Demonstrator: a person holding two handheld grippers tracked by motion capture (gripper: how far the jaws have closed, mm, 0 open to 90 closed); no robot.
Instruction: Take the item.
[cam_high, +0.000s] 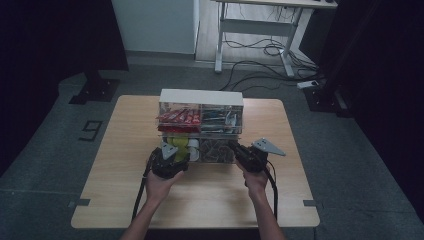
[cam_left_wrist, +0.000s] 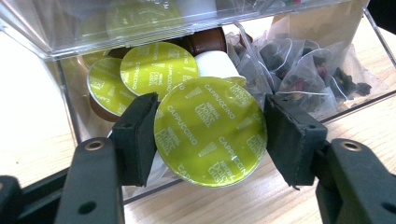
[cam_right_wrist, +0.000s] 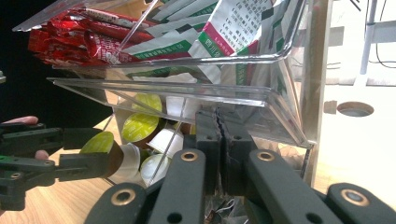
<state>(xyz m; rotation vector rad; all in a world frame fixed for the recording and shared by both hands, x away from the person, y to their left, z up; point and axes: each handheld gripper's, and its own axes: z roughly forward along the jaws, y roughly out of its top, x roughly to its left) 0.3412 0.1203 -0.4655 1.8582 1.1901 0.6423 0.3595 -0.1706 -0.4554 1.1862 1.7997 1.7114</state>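
Observation:
A clear two-tier organizer (cam_high: 201, 97) stands mid-table with its lower drawer (cam_left_wrist: 373, 42) pulled toward me. The drawer holds green-lidded coffee capsules (cam_left_wrist: 156, 67) on the left and tea bags (cam_left_wrist: 299, 65) on the right. My left gripper (cam_left_wrist: 210, 126) is shut on one capsule (cam_left_wrist: 210, 140), a pad on each side of its lid, just in front of the drawer. From the right gripper view I also see this left gripper (cam_right_wrist: 105, 149) with that capsule (cam_right_wrist: 99, 142). My right gripper (cam_right_wrist: 218, 121) is shut at the drawer's front right (cam_high: 240, 152); whether it pinches the clear wall is unclear.
The upper tier holds red sachets (cam_high: 179, 118) and green-and-white sachets (cam_right_wrist: 224, 28). Bare wooden table (cam_high: 200, 200) lies in front of and beside the organizer. Beyond the table are a desk frame (cam_high: 260, 25) and floor cables (cam_high: 265, 50).

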